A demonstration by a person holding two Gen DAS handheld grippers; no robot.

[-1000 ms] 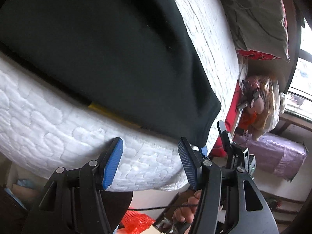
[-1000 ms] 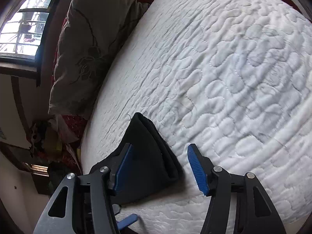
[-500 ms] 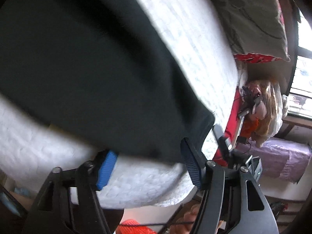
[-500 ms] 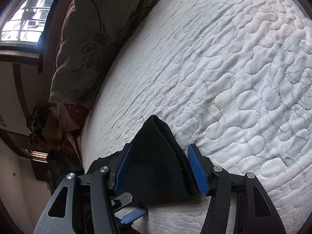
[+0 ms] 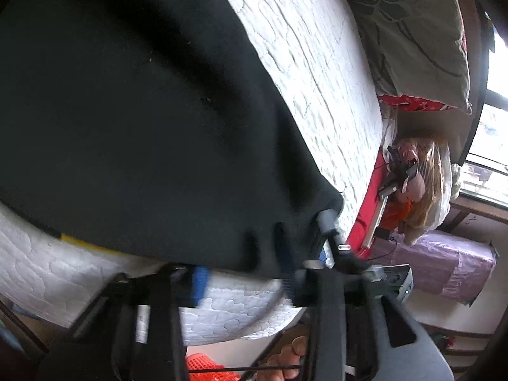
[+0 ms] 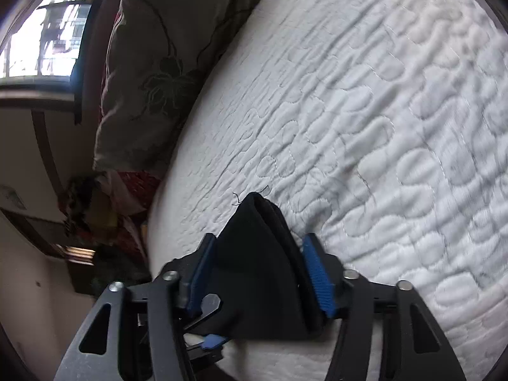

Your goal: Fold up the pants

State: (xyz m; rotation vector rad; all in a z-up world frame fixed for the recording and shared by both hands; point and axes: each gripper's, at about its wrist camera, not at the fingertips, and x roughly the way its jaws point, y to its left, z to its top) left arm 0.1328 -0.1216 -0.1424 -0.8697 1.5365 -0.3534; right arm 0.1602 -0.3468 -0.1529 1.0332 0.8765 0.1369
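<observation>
Black pants (image 5: 133,120) lie spread over the white quilted mattress (image 5: 317,73), their hem hanging over the bed's near edge. My left gripper (image 5: 243,270) is at that hem, jaws closing, and the cloth puckers between its blue pads (image 5: 200,282). In the right wrist view a folded corner of the pants (image 6: 257,254) stands up in a peak between the pads (image 6: 317,273) of my right gripper (image 6: 260,273). Its jaws are closing and both press on the cloth. The right gripper (image 5: 330,231) also shows at the corner of the pants in the left wrist view.
A grey flowered pillow (image 6: 152,63) lies at the head of the bed below a window (image 6: 47,31). Beside the bed are cluttered bags (image 5: 419,171), a purple-covered box (image 5: 451,266) and a red mesh basket (image 5: 203,365). A hand (image 5: 285,358) shows under the mattress edge.
Both grippers went forward onto the pants and narrowed. The left now has the hem between its pads. The right squeezed the folded corner into a taller peak.
</observation>
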